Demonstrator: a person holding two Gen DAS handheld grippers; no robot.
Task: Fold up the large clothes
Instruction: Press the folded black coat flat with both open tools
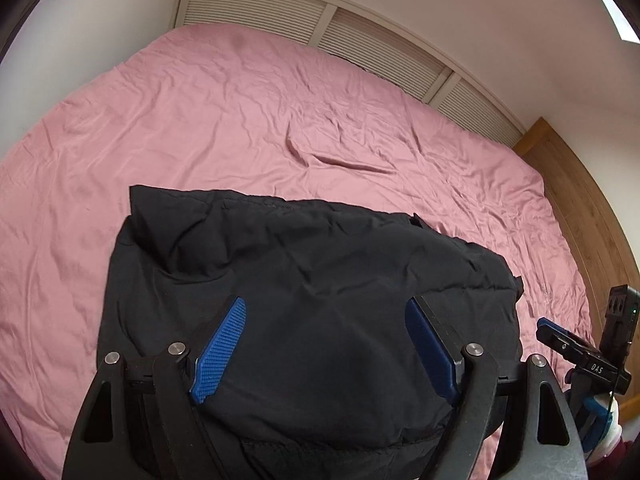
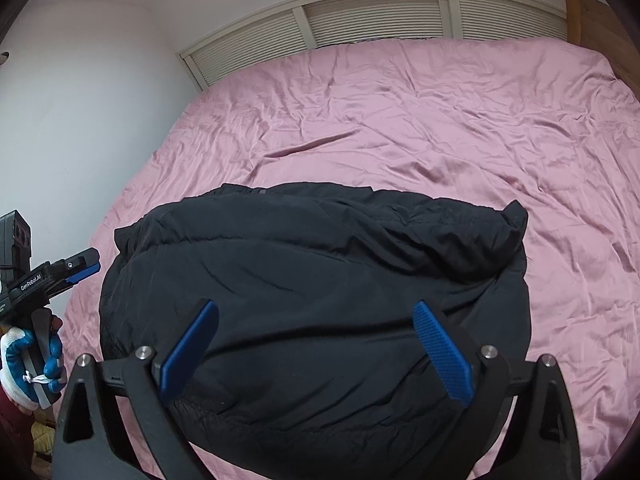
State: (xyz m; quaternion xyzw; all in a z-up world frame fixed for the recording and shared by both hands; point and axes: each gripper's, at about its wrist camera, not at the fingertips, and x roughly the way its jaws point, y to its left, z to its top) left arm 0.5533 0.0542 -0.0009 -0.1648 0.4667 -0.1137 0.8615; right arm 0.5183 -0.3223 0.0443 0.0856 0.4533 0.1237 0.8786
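Note:
A black padded jacket [image 1: 304, 300] lies folded into a thick bundle on the near part of the pink bed; it also shows in the right wrist view [image 2: 320, 280]. My left gripper [image 1: 326, 308] is open and empty, its blue pads apart above the bundle. My right gripper [image 2: 316, 312] is open and empty too, hovering above the same bundle. The right gripper shows at the right edge of the left wrist view [image 1: 580, 356]. The left gripper, held by a gloved hand, shows at the left edge of the right wrist view [image 2: 60, 272].
The pink sheet [image 1: 260, 120] covers a wide bed with wrinkles beyond the jacket. A louvred white panel [image 1: 360, 36] runs along the far side. A wooden board [image 1: 580, 200] borders the bed's right side. A white wall [image 2: 80, 120] stands to the left.

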